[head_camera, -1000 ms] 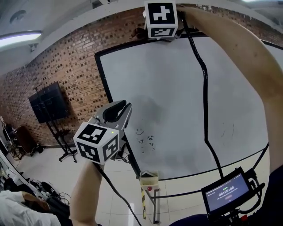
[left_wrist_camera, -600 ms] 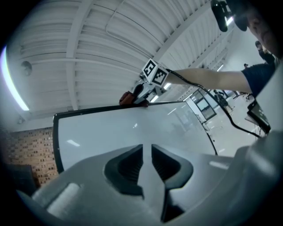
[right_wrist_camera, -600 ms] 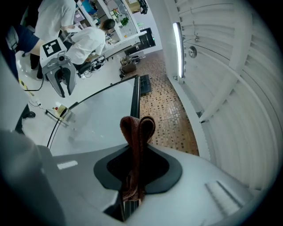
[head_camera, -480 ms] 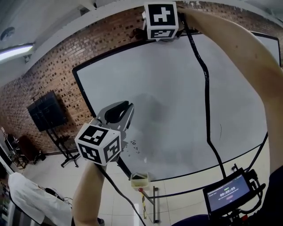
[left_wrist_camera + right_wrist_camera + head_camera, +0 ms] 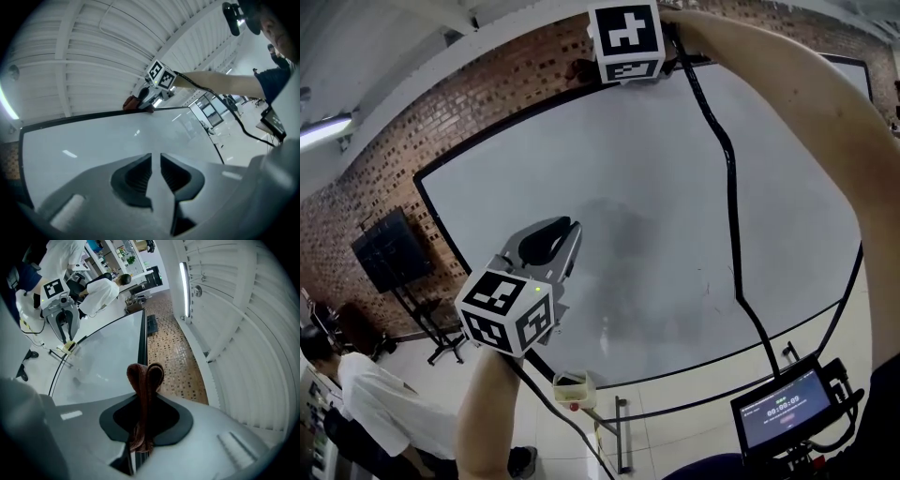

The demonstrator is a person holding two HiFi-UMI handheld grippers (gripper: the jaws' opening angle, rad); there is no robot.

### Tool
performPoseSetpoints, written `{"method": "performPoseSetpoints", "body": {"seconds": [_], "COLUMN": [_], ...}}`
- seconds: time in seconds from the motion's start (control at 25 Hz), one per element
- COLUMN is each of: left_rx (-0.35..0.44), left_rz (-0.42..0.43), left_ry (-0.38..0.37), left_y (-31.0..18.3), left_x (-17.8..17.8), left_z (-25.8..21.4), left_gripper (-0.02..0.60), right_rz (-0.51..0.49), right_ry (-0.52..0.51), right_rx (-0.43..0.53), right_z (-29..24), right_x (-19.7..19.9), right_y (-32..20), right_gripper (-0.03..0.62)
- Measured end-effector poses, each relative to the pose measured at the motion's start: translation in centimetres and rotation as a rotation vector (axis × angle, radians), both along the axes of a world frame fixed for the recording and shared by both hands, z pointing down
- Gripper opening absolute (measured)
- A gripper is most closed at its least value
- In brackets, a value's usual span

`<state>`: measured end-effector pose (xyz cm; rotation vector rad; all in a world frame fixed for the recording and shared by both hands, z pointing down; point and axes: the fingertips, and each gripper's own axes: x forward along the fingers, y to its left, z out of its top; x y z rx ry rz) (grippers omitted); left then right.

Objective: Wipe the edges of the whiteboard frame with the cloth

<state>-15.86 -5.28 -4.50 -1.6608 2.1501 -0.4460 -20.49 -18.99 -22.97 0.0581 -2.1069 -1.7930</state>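
Note:
The whiteboard point(image 5: 656, 187) has a black frame point(image 5: 506, 127). My right gripper point(image 5: 592, 67) is shut on a folded reddish-brown cloth point(image 5: 579, 67), and the cloth rests on the frame's top edge. In the right gripper view the cloth point(image 5: 145, 376) sticks out of the gripper point(image 5: 146, 399) over the top rail point(image 5: 142, 338). My left gripper point(image 5: 570, 230) hovers in front of the board's lower left part. Its jaws have just been closing a little; a narrow gap remains and nothing is between them point(image 5: 155, 157). The left gripper view shows the cloth point(image 5: 131, 103) on the rail.
A brick wall point(image 5: 487, 84) stands behind the board. At the left are a dark screen on a stand point(image 5: 389, 248) and a person in white point(image 5: 366, 403). A small tray point(image 5: 572, 384) hangs below the board. A cable point(image 5: 727, 169) crosses it; a monitor point(image 5: 783, 403) shows at bottom right.
Both grippers have shifted right along the board, so its left corner now lies farther left in view. The cloth has slid along the top rail. A person in white has come into view.

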Motion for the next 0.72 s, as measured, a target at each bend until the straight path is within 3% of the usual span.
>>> {"method": "performPoseSetpoints", "body": {"seconds": [0.44,0.72], "left_rx": [-0.007,-0.025], "left_rz": [0.046,0.101], "left_ry": [0.014,0.012], "left_y": [-6.1,-7.1], "left_x": [3.5,3.1], "left_z": [6.0,4.8], "left_gripper": [0.061,0.061], "right_rz": [0.016,0.084], "right_ry": [-0.029,-0.037], "right_rx": [-0.01,-0.03], "right_z": [4.2,3.2], "right_x": [4.3,5.3], "right_y": [-5.9,-8.7], "right_gripper": [0.057,0.057]}}
